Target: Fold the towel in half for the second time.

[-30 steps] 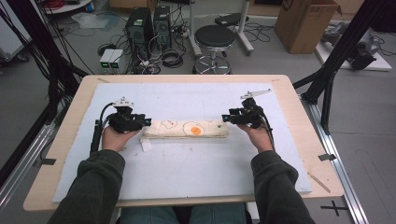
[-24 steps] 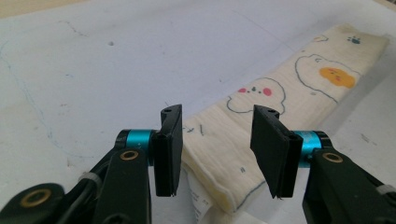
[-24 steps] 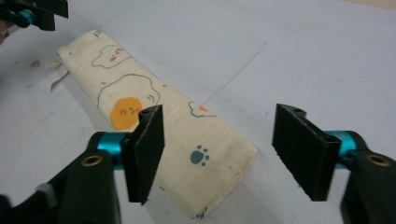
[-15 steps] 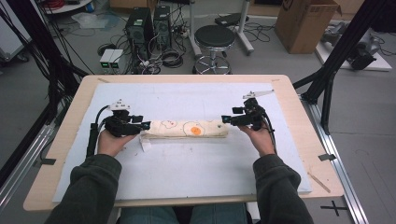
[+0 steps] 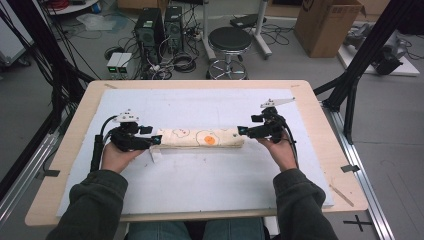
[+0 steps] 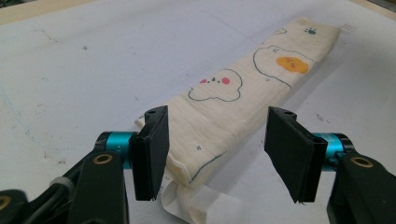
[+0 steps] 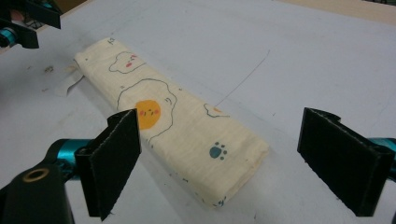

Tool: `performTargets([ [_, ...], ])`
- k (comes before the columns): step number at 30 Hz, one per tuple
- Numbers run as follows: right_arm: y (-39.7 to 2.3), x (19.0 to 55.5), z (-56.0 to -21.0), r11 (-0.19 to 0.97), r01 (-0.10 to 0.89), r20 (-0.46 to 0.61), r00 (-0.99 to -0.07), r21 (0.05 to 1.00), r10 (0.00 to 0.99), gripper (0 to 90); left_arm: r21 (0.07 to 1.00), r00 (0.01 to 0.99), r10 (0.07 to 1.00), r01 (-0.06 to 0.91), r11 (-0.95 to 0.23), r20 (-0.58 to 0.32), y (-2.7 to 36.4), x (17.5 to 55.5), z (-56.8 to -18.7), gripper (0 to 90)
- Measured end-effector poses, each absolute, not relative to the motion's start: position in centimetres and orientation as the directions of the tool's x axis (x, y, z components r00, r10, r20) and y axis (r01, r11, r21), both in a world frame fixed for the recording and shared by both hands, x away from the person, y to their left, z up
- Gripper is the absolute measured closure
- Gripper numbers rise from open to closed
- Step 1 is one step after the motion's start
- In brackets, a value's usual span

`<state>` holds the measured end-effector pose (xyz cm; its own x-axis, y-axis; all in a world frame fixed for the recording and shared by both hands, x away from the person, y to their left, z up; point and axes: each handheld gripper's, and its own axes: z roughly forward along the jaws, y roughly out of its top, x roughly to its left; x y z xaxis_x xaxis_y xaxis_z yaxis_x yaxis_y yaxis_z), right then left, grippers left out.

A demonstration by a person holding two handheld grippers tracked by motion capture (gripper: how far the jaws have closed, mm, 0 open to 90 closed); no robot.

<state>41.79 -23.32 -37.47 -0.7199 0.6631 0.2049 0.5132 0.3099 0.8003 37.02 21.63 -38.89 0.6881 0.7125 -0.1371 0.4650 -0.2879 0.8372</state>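
Overhead, the folded printed cloth (image 5: 200,138) lies mid-table between the left gripper (image 5: 150,141) and right gripper (image 5: 243,131). Along the left gripper (image 6: 212,156), jaws just opening straddle its near end, gripping nothing. Likewise the right gripper (image 7: 236,163), empty. Soft, light, floppy: best pinched at its ends.

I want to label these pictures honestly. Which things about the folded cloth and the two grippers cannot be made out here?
- Folded cloth, high view: its prints are too small to read.
- Its left end, left gripper view: the left gripper covers part of the cloth's edge, and the bottom edge of the picture cuts it off.
- Its underside and inner layers: hidden by the folds.
- Right gripper, right gripper view: its body is cut off by the picture's edges.
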Motion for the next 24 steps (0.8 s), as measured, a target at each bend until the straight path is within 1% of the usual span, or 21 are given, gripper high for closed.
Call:
performTargets([
  [4, -23.3, 41.3, -37.2, 0.311, 0.518, 0.211, -0.722, 0.797, 0.659, 12.7, 0.838, 0.696, 0.707, 0.455, -0.300, -0.124, 21.8, 36.5, -38.5, 39.0],
  [8, -23.3, 40.7, -36.8, 0.320, 0.505, 0.194, -0.727, 0.802, 0.659, 12.6, 0.845, 0.699, 0.707, 0.440, -0.304, -0.109, 21.9, 36.0, -38.1, 37.9],
  [13, -23.4, 40.1, -36.5, 0.320, 0.499, 0.190, -0.729, 0.805, 0.658, 12.4, 0.857, 0.692, 0.715, 0.423, -0.294, -0.096, 22.2, 35.3, -37.9, 34.2],
  [15, -23.6, 39.7, -36.8, 0.301, 0.488, 0.189, -0.725, 0.819, 0.662, 12.5, 0.859, 0.687, 0.719, 0.426, -0.285, -0.102, 22.4, 35.0, -38.0, 33.8],
  [24, -24.3, 38.5, -38.3, 0.316, 0.492, 0.173, -0.719, 0.811, 0.673, 12.4, 0.863, 0.685, 0.724, 0.416, -0.287, -0.089, 23.1, 33.8, -38.3, 32.4],
])
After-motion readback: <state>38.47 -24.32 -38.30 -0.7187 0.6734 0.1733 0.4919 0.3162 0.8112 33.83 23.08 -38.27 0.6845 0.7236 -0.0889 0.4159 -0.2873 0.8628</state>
